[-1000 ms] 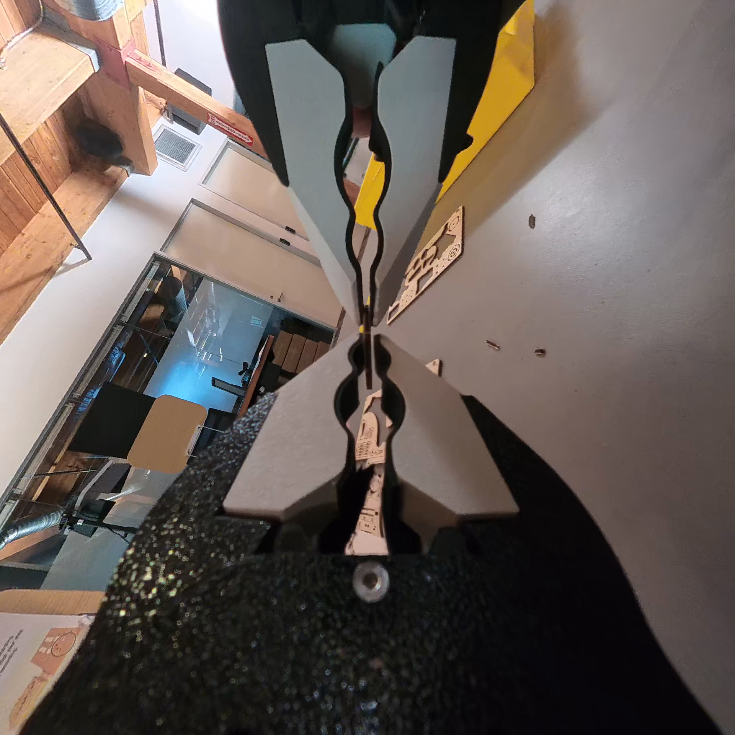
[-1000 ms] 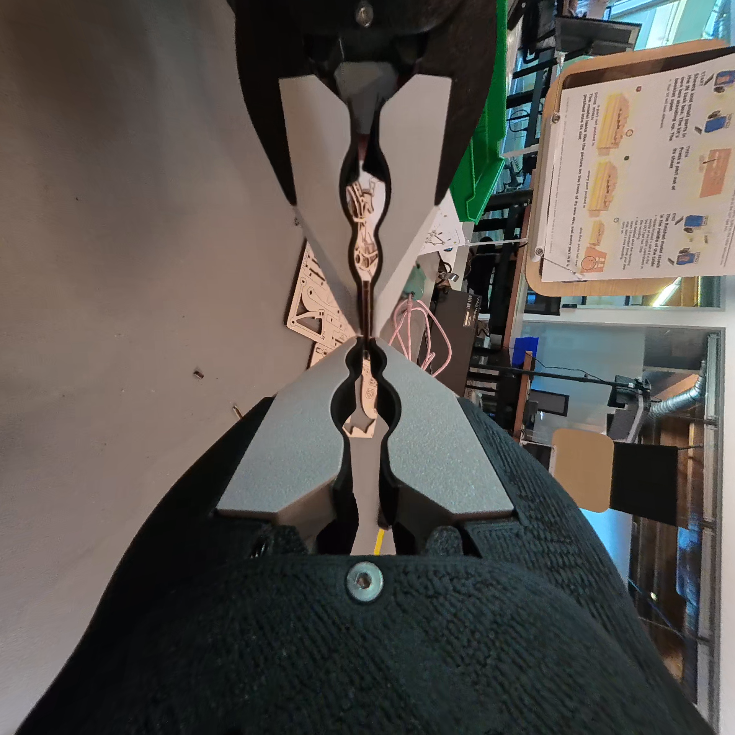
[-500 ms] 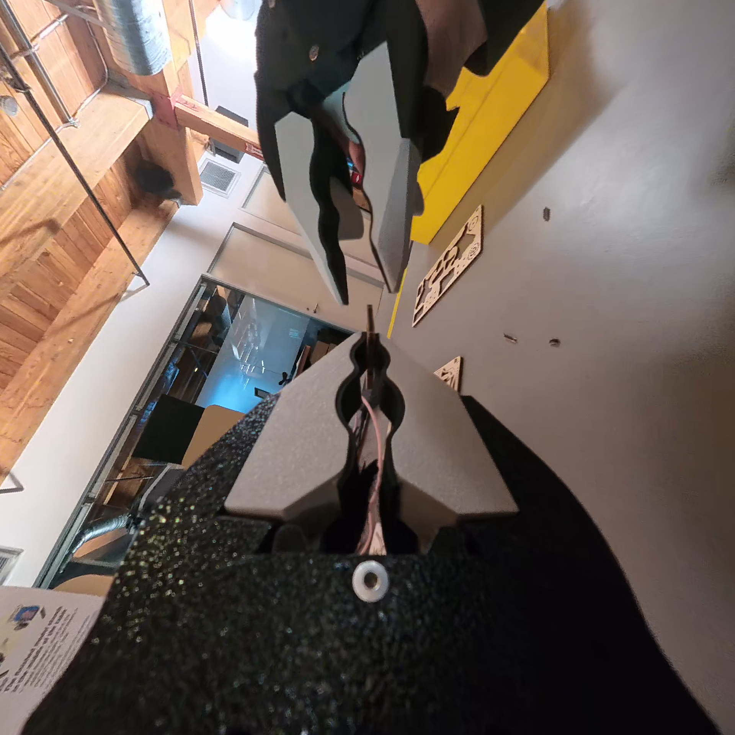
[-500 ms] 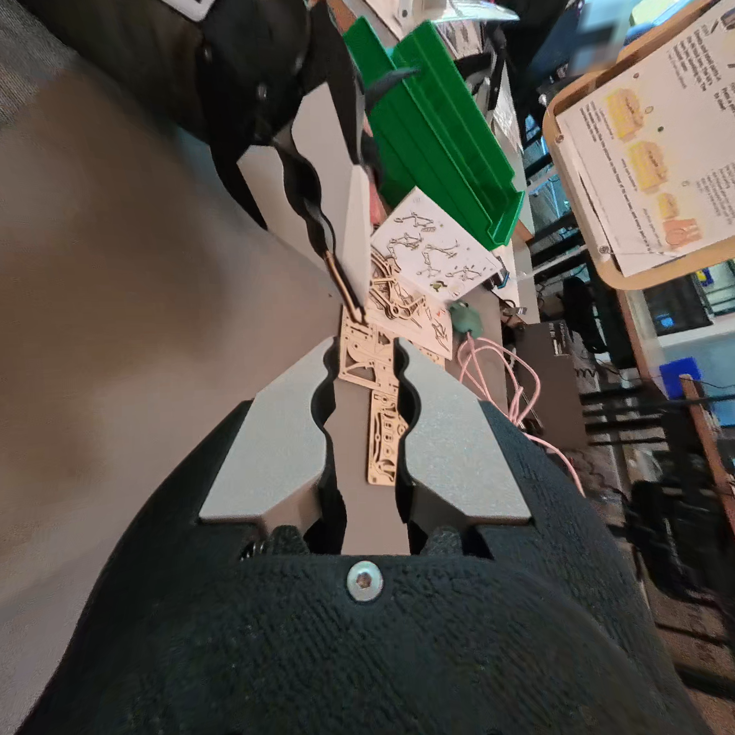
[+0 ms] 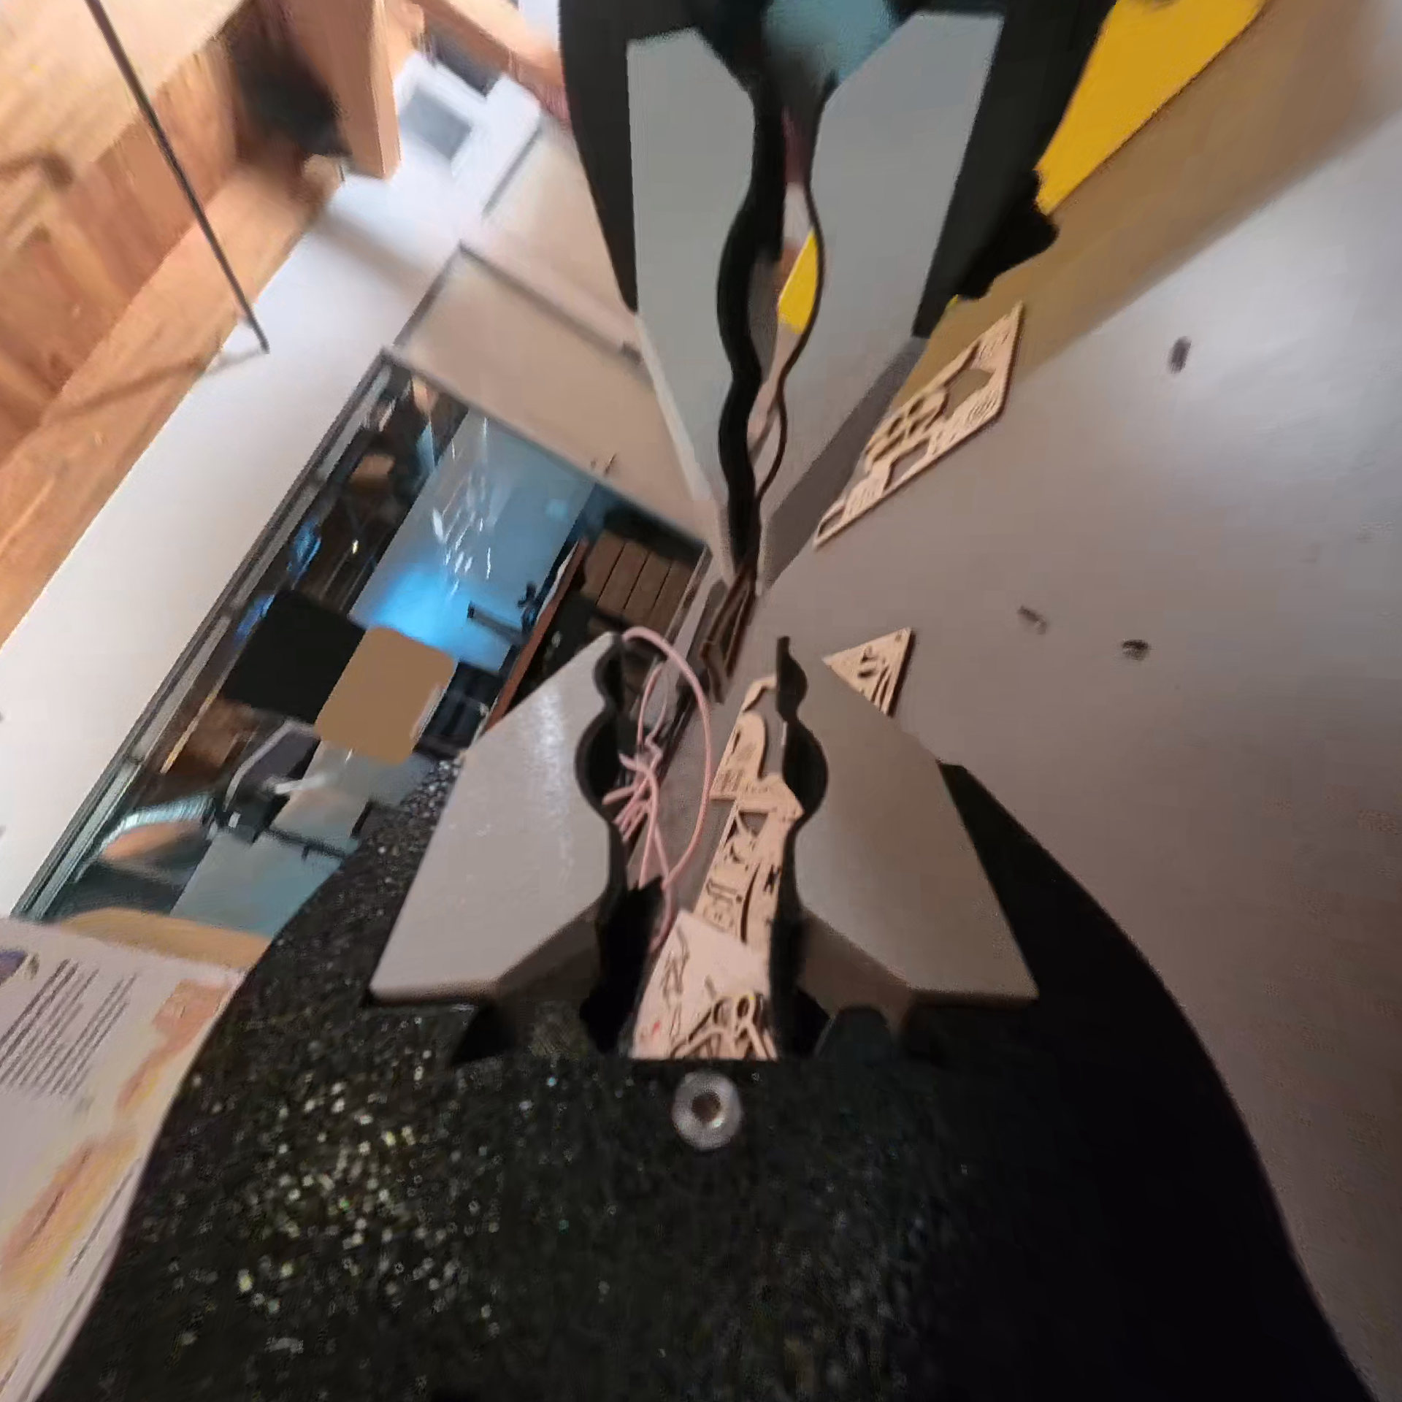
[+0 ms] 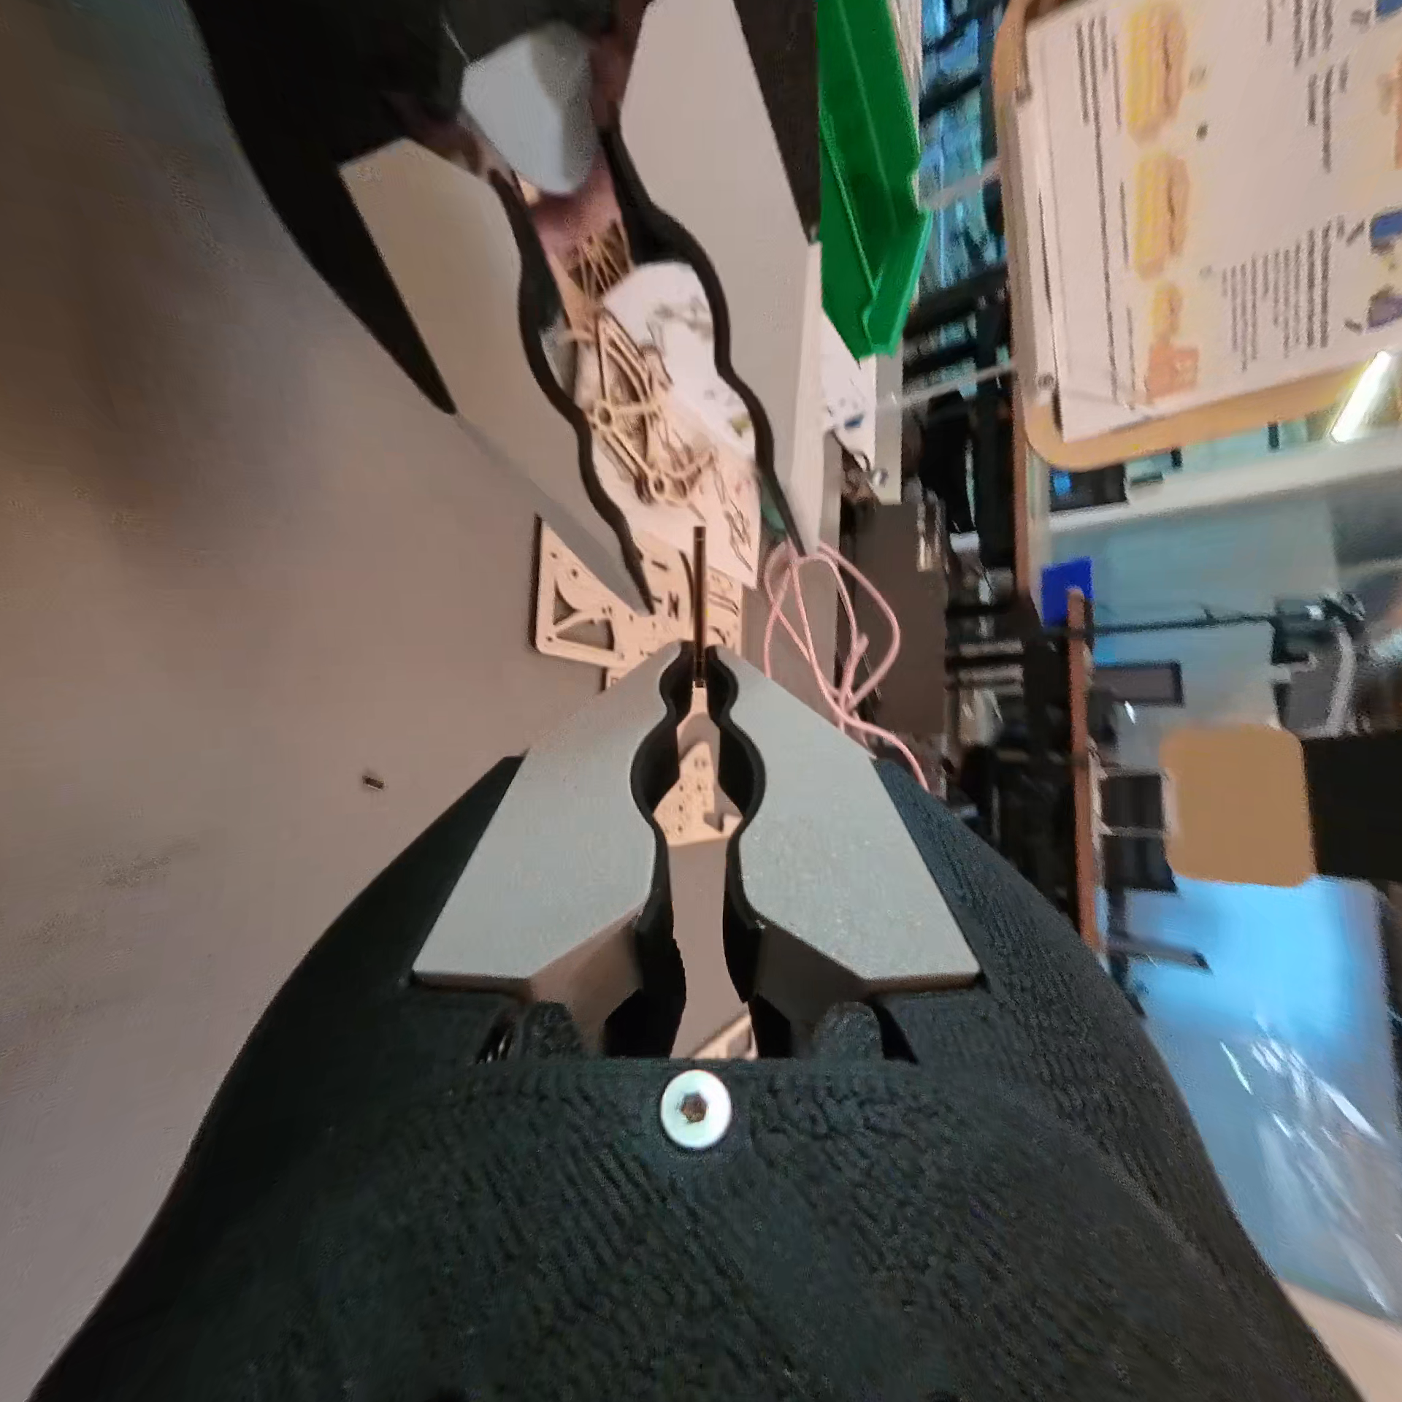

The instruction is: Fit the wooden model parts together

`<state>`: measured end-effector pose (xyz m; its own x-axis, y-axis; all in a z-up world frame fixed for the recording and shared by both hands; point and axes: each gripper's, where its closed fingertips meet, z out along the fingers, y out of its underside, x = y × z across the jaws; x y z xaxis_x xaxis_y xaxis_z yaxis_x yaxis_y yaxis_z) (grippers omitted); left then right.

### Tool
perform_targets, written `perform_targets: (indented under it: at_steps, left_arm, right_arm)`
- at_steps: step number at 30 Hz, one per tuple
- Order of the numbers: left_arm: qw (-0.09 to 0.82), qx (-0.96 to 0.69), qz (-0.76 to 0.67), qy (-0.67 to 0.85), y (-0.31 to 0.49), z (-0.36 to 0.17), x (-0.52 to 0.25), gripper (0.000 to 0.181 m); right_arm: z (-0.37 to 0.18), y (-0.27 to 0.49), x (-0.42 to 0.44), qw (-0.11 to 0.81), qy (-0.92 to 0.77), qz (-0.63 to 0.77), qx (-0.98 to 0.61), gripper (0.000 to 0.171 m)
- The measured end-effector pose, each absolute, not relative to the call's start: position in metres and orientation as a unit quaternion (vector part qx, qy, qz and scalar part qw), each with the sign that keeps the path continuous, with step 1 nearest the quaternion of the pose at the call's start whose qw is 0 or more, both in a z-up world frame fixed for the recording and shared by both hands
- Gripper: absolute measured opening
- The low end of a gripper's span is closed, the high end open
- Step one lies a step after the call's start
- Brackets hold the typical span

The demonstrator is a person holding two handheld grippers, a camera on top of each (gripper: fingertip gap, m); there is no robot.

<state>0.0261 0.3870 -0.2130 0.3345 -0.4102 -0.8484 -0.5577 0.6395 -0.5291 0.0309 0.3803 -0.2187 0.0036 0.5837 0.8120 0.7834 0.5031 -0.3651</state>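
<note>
One thin wooden part [image 6: 698,607], edge-on, points forward from the right gripper's [image 6: 698,667] pinching fingers; left gripper [image 5: 694,660] fingers spread.

A grey table [image 5: 1214,759] carries a yellow bin [image 5: 1123,99], a green bin [image 6: 865,190] and a loose pink cord [image 6: 834,607], with an instruction sheet on a board [image 6: 1214,212] standing behind.

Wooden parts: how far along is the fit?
Done: no joined pieces visible. In hand: right hand-held gripper is shut on one thin part, seen edge-on; left hand-held gripper is open, empty. Left: likely pick a mate from the cut sheets on the table and slot them together.
</note>
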Motion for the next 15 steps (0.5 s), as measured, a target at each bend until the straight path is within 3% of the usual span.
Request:
perform_targets:
  at_steps: [3,9,12,15]
  left_arm:
    - [0.672,-0.452,0.106,0.577,0.398,-0.224,0.027,0.044]
    - [0.648,-0.458,0.177,0.582,0.404,-0.235,0.029,0.021]
    - [0.645,-0.462,0.188,0.579,0.406,-0.234,0.027,0.001]
    - [0.648,-0.441,0.204,0.587,0.404,-0.232,0.023,0.000]
  right_arm:
    - [-0.222,0.386,0.030,0.498,-0.689,-0.152,-0.504,0.001]
    - [-0.224,0.382,0.021,0.490,-0.699,-0.214,-0.474,0.000]
    - [-0.227,0.381,0.019,0.485,-0.706,-0.233,-0.461,0.001]
    - [-0.224,0.377,0.014,0.505,-0.707,-0.200,-0.453,0.004]
